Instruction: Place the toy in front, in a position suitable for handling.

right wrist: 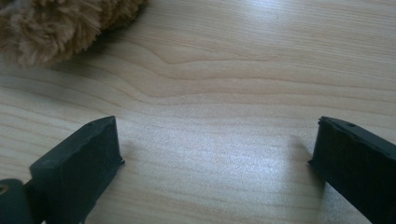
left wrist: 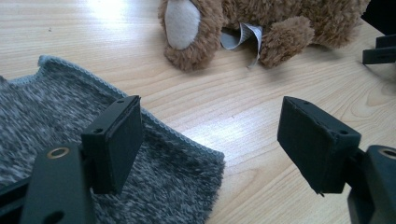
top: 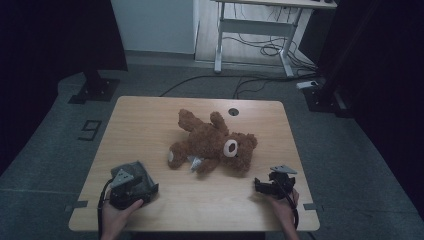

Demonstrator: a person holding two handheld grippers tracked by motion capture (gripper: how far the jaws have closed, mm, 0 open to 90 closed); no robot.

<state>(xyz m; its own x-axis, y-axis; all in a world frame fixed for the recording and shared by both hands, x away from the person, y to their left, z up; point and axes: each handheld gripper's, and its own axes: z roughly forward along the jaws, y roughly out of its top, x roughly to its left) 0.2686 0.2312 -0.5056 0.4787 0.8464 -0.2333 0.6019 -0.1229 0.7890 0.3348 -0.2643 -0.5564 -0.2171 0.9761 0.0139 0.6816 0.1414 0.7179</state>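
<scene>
Lying half under the spread left tool (left wrist: 210, 140), grey cloth (left wrist: 56, 126); right tool (right wrist: 215, 163) spread, empty; teddy bear (right wrist: 51, 25) cropped.

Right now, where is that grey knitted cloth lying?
In the high view the grey knitted cloth lies at the table's near left, under the left gripper. The teddy bear is beyond it, toward the middle.

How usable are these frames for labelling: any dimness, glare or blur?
High view: dim overall, surroundings nearly black, teddy bear still readable. Left gripper view: bright glare on the table at top, grey cloth soft up close. Right gripper view: bear fur blurred, wood grain sharp.
</scene>
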